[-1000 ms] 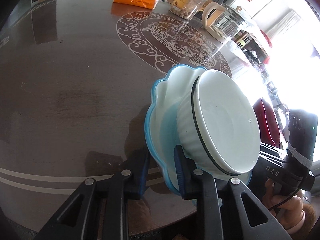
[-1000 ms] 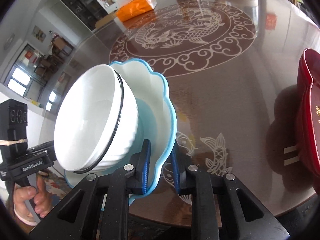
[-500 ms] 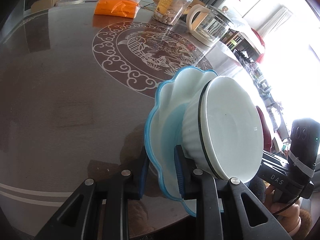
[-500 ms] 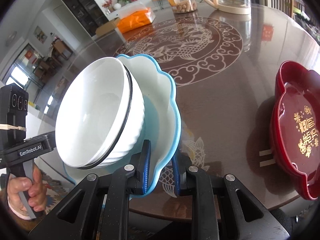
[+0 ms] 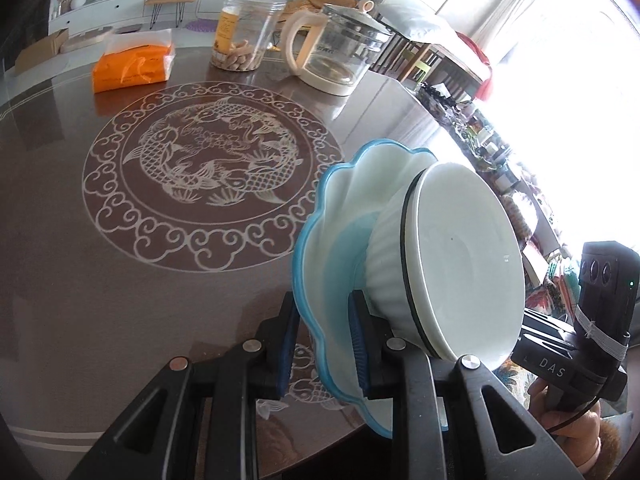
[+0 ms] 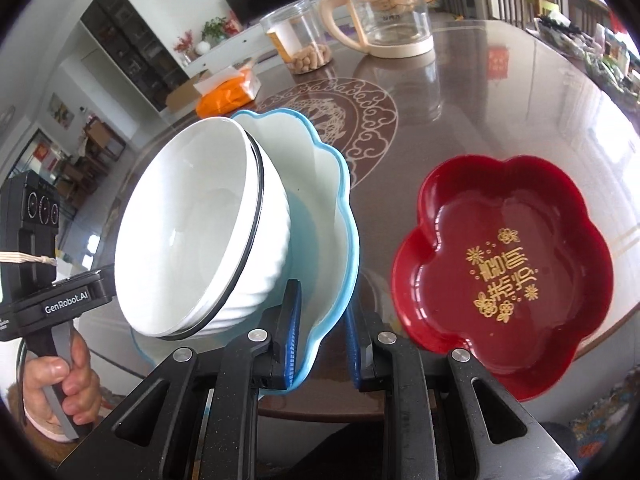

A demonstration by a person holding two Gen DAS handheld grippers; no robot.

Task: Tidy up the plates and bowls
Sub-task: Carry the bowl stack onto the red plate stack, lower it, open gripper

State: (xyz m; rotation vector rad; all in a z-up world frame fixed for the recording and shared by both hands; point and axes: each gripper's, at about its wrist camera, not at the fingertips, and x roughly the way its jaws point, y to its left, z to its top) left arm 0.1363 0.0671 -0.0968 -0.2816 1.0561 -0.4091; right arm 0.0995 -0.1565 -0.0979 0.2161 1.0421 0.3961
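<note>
A blue scalloped plate [image 5: 336,224] carries a white ribbed bowl [image 5: 460,268] with a black rim line. My left gripper [image 5: 322,344] is shut on the plate's near rim. In the right wrist view my right gripper [image 6: 322,334] is shut on the opposite rim of the same plate [image 6: 320,184], with the bowl [image 6: 192,236] sitting in it. Both grippers hold the stack above the table's front edge. A red flower-shaped dish [image 6: 508,256] with gold characters lies on the table to the right of the stack.
On the dark round table [image 5: 100,248] with a dragon emblem stand a glass kettle [image 5: 336,56], a clear snack jar [image 5: 244,32] and an orange packet [image 5: 132,64] at the far side. Each view shows the other handheld gripper unit and hand.
Both grippers have lifted the plate and bowl and tilted the views upward. The red dish has come fully into the right wrist view, and the far table items show more.
</note>
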